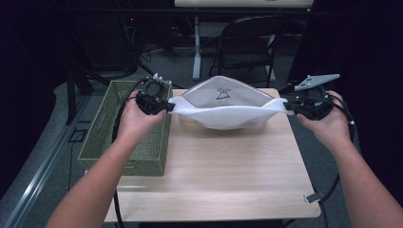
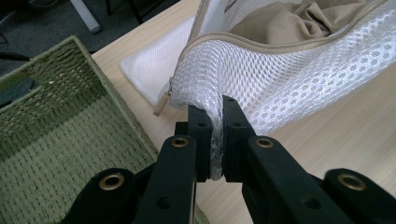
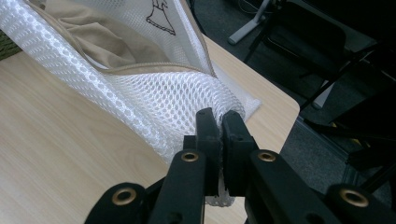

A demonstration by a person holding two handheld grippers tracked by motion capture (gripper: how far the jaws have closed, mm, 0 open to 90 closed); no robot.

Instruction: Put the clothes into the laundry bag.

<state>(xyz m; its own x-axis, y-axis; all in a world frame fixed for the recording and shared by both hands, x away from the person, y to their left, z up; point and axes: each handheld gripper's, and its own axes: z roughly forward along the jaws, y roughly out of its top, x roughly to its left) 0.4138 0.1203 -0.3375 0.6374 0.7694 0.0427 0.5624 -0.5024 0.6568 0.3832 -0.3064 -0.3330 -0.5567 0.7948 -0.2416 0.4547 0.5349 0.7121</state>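
Two claws are engaged, both mine. My left claw (image 1: 167, 107) is clamped tight on the left corner of the mesh bag (image 1: 223, 116); my right claw (image 1: 288, 108) is clamped just as tight on the right corner. Mesh is pinched between the jaws in both gripper views.

Bag position: stretched between the claws, held up above the far half of the desk (image 1: 214, 166), mouth open. A beige cloth (image 2: 289, 21) sits inside, so loading appears done. The zipper edge is not closed. My judgement: what remains is closing the bag or moving it to the basket (image 1: 128, 137), which stands at the desk's left edge, just beside my left claw. I cannot tell which is intended.

Surface: pale wood, bare on the near half. A flat piece of white mesh (image 2: 154, 65) lies on it under the bag.

Room: dim, grey floor, a folding chair (image 1: 247, 42) and a table leg (image 1: 196, 47) beyond the desk.
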